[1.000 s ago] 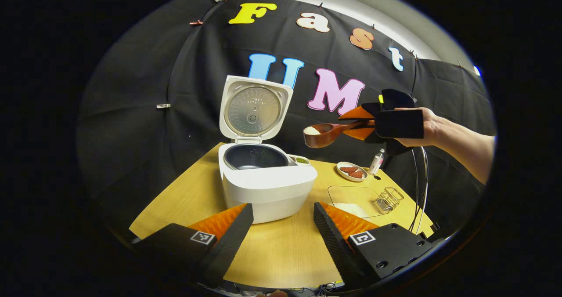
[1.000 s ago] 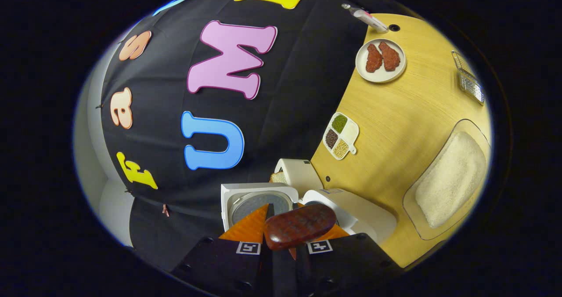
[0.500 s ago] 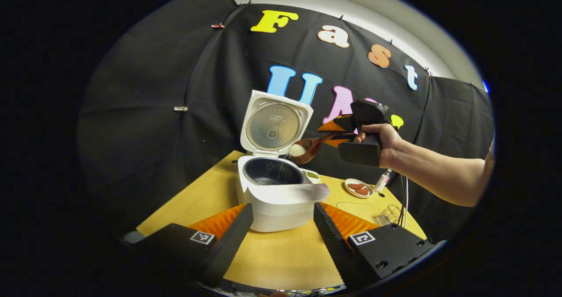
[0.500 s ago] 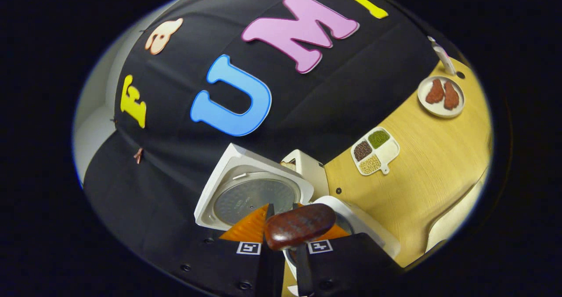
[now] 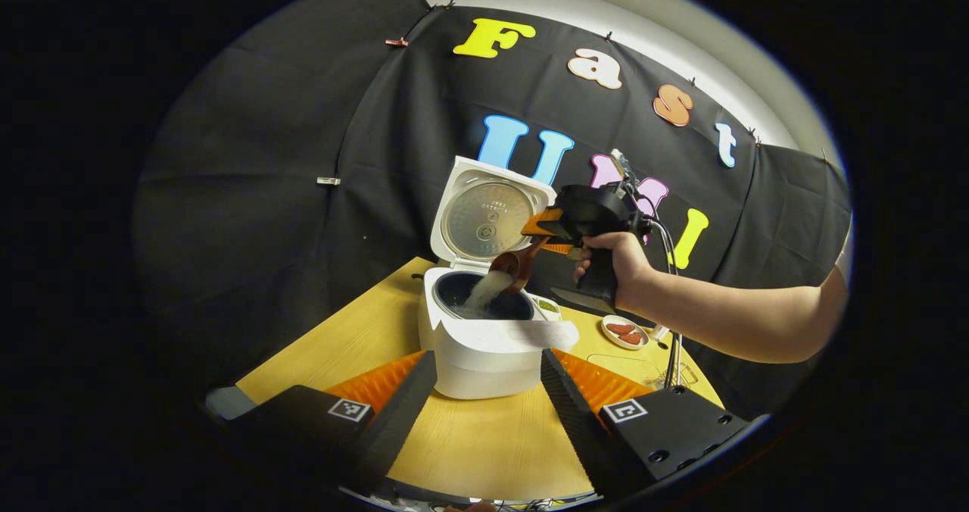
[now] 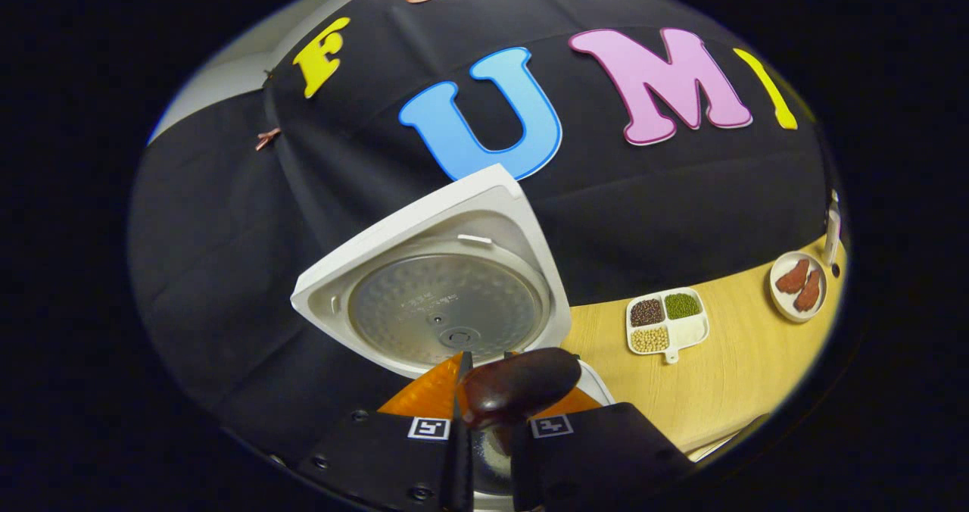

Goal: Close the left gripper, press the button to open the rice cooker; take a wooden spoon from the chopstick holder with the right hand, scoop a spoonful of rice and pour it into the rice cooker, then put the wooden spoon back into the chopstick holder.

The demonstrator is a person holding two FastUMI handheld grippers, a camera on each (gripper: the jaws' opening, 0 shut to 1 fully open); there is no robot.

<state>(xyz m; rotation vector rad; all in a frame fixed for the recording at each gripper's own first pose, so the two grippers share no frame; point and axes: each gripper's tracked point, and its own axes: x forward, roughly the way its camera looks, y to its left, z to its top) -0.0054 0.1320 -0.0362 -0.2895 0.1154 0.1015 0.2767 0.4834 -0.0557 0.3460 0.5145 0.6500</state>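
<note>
Rice [image 5: 483,294] now streams from the tipped spoon [image 5: 512,266] into the cooker's [image 5: 484,341] dark pot, where half a second ago the spoon was level beside the rim with its heap intact. The right gripper [image 5: 546,233] has rolled over and moved in above the pot. In the right gripper view the open lid [image 6: 443,281] has grown larger and swung upright, and the rice tray has left the picture, so that hand has come closer and turned. By this showing the pouring step is under way and nearly done; what remains is returning the spoon to the holder, which lies low behind the arm in the left gripper view, too hidden to mark.

The cooker stands on the wooden surface [image 5: 341,345], lid up. A divided dish of beans [image 6: 666,321] and a plate of red pieces [image 6: 798,287] sit further right.

The right gripper's [image 6: 484,379] jaws are clamped tight on the spoon's handle [image 6: 519,388]. The left gripper [image 5: 488,387] holds back near the surface edge, jaws wide apart, gripping and touching nothing, with the cooker seen between them.
</note>
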